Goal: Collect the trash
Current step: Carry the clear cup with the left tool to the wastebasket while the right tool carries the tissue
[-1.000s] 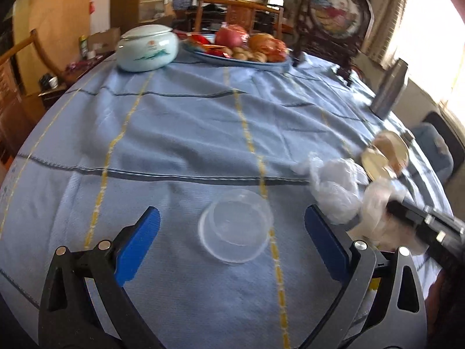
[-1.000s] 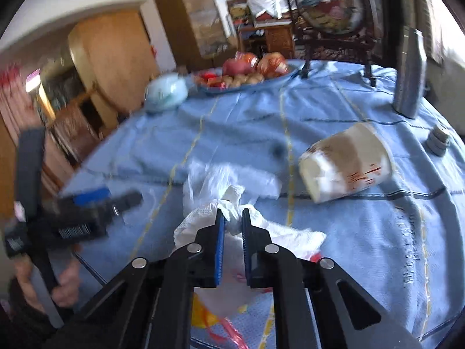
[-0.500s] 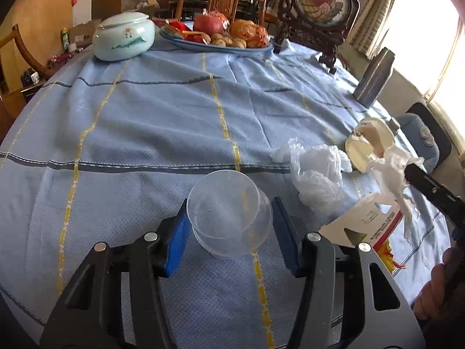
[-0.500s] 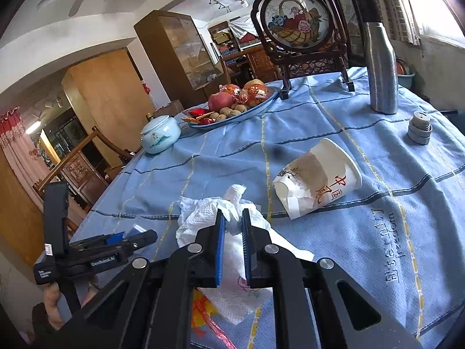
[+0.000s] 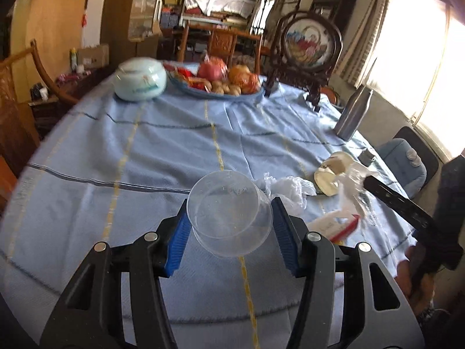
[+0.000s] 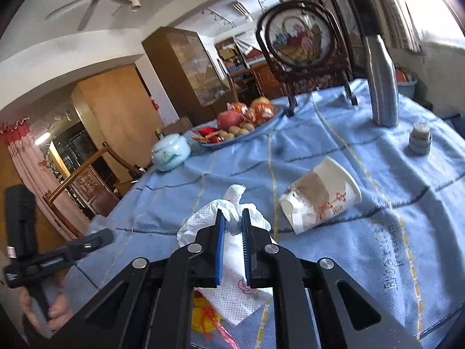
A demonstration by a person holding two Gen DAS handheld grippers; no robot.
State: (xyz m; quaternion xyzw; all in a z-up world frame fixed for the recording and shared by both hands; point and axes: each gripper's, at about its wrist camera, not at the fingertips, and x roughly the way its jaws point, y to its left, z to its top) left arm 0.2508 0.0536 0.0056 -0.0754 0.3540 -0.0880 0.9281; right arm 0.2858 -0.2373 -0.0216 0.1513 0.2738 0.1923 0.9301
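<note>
My left gripper [image 5: 230,202] is shut on a clear plastic cup [image 5: 226,221], its blue pads pressing both sides, and the cup hangs above the blue tablecloth [image 5: 162,151]. My right gripper [image 6: 232,212] is shut on a white paper napkin [image 6: 203,221], which droops below the fingers. A crumpled clear plastic bag [image 5: 287,189] lies just beyond the cup. A used paper cup [image 6: 319,200] lies on its side to the right of the napkin. A red and yellow wrapper [image 6: 203,314] lies under the napkin near the table's edge.
At the far side stand a fruit plate [image 5: 215,87], a pale lidded jar [image 5: 141,80], a framed embroidery on a dark stand [image 5: 305,46] and a metal bottle [image 6: 380,81]. A small grey stack [image 6: 420,139] sits by the bottle. A blue-cushioned chair [image 5: 407,163] stands beside the table's right edge.
My left gripper closed on the clear cup and lifted it off the cloth. My right gripper stayed shut on the napkin and tilted upward a little.
</note>
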